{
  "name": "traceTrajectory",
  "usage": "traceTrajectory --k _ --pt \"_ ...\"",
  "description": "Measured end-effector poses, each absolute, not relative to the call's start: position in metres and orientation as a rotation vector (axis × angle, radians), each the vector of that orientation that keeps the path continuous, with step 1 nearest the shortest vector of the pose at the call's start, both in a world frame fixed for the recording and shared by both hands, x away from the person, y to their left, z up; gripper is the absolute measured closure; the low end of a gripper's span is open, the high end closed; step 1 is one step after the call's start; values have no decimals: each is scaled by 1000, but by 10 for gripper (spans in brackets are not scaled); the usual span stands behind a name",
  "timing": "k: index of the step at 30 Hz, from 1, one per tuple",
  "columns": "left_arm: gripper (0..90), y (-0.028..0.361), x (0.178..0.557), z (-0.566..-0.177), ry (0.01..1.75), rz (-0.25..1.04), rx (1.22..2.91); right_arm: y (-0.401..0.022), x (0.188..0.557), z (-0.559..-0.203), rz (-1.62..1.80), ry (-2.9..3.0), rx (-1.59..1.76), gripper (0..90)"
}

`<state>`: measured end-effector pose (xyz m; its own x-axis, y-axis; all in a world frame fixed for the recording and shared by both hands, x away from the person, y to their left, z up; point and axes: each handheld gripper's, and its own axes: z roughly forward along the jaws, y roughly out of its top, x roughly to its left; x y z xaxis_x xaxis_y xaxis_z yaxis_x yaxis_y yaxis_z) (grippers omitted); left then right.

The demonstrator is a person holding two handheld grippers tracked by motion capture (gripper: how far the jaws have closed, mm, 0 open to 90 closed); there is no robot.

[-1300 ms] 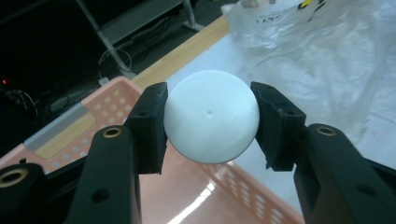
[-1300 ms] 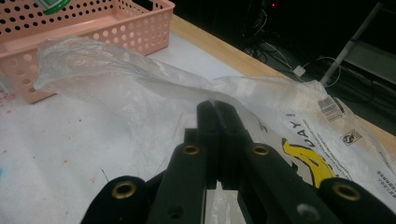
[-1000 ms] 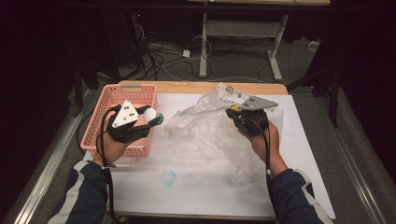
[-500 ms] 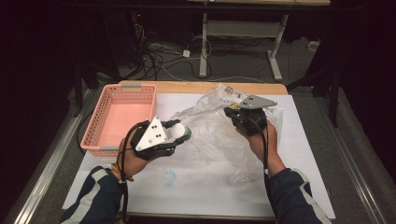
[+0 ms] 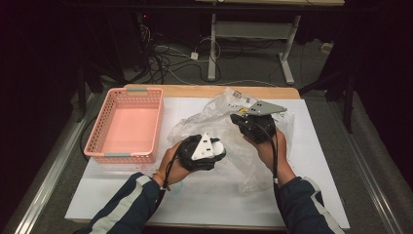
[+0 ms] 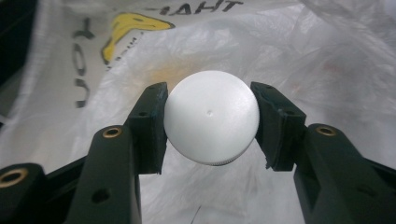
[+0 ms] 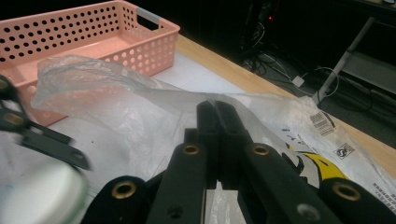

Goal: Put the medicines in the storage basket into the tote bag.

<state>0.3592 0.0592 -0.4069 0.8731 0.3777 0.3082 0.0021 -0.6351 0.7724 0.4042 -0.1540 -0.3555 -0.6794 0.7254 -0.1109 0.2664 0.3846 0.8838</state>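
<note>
Gripping a white round-topped object [image 6: 211, 117] between their two black pads, the left tongs [image 5: 214, 151] held it at the mouth of the clear plastic bag [image 5: 253, 161], which lay crumpled across the middle of the white-covered worktop [image 5: 204, 204]. The right tongs [image 7: 217, 122] were closed flat on a pinch of the bag's upper edge, lifting it so the opening faced the left hand [image 5: 178, 163].

The pads met the object only at two opposite points of its smooth, curved side, so it looked liable to squirt out or roll if the hand tilted or the pressure eased; dropped short of the opening, it would likely land on the worktop rather than in the bag. The film held by the right tongs was thin and slippery, and I judged that a tug from the entering object could pull it free and let the mouth collapse. Pushing in too fast might also snag or tear the plastic.

What the object was stayed unclear: its domed top and a finely ridged lower rim suggested a cap or lid, but anything beneath was hidden. The bag's print [image 6: 135, 28] was cut off and read reversed through the film. Folds and glare hid the bag's inside, and the pink basket [image 5: 125, 126] at the left looked empty, its near corner unseen.
</note>
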Motion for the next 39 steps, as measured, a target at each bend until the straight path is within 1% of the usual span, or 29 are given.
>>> traceTrajectory --k 5,10,14,16,19,20,21,23,27,30,34,37,39 --pt "483 35 378 -428 300 577 2224 -154 404 -356 1252 2165 851 900" --pt "483 15 400 -446 354 553 2249 -155 405 -358 1255 2170 854 900" --pt "481 4 414 -460 390 595 2283 -156 406 -359 1258 2175 860 900" --pt "479 2 419 -462 415 574 2268 -156 407 -360 1259 2177 863 900" --pt "471 1 421 -463 434 590 2263 -156 408 -361 1255 2179 866 900" --pt "471 1 421 -462 437 580 2261 -156 408 -361 1255 2179 866 900" --pt "405 2 420 -462 438 566 2259 -157 408 -362 1250 2179 868 900" --pt "391 4 416 -459 444 573 2244 -158 408 -362 1250 2178 871 900" --pt "293 9 405 -452 429 606 2205 -159 410 -363 1249 2180 880 900" --pt "292 13 393 -446 403 616 2179 -159 409 -364 1242 2184 881 900" --pt "268 21 372 -430 332 665 2148 -158 410 -365 1242 2191 881 900" --pt "267 34 357 -413 290 707 2105 -158 409 -365 1240 2200 872 900" --pt "246 46 348 -402 282 733 2074 -158 408 -364 1238 2201 868 900"
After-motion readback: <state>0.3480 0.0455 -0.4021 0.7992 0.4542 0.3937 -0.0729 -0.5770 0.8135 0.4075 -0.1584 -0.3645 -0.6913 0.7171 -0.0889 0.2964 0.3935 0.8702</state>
